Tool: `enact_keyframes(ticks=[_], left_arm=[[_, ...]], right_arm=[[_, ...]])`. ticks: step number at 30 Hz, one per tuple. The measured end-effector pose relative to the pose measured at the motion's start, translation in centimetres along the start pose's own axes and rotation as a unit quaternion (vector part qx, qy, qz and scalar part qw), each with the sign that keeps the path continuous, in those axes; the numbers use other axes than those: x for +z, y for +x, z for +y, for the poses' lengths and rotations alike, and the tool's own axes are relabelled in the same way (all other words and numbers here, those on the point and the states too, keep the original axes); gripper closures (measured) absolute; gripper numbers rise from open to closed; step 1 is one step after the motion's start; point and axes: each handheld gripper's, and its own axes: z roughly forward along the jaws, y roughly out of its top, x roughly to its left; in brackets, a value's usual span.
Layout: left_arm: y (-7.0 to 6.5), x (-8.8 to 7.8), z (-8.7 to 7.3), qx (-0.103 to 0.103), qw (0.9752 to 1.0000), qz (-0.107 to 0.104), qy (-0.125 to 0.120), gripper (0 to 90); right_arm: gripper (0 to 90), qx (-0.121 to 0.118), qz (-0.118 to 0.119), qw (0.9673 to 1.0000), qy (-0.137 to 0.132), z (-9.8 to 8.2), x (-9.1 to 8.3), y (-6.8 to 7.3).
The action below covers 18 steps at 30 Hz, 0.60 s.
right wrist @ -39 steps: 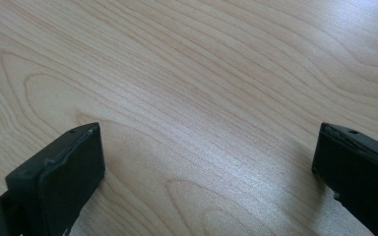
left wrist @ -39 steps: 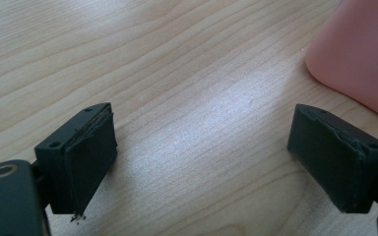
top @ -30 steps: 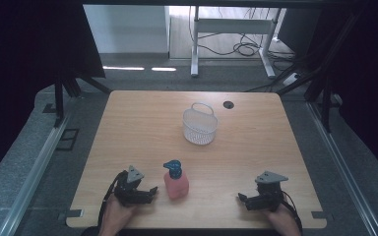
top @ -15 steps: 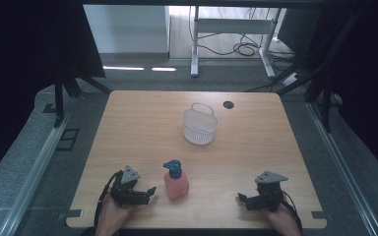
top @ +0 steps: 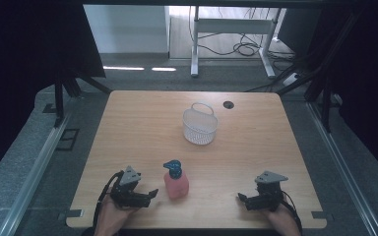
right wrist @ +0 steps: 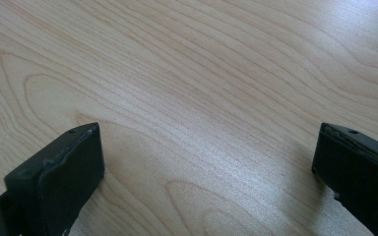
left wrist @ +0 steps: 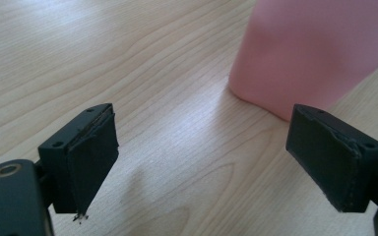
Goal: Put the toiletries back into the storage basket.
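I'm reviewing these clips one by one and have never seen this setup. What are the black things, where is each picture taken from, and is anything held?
A person holds a hand-operated two-jaw tool in each hand. The high view looks down on the wooden table: left gripper, right gripper, a pink pump bottle between them and a white basket farther back. The other two pictures come from cameras riding on each gripper, looking along its black jaws. Both stand open and hold nothing; the left one points at the bottle's base.

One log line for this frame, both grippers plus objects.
left gripper: open, beside pink pump bottle, not touching | right gripper: open, low over bare table | white basket: mid-table, apart from both
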Motion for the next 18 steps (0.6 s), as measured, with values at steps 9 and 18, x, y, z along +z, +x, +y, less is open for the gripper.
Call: enact_keyframes(ticks=[9,18], left_arm=[[-0.9,-0.6,0.7,0.009,0.9997,-0.02,-0.009,12.7],[-1.7,-1.3,1.8,0.019,0.9987,-0.042,-0.022,12.4]], right_arm=[[0.0,0.0,0.0,1.0,0.0,0.0,0.0,0.0],[0.0,0.0,-0.001,1.0,0.0,0.0,0.0,0.0]])
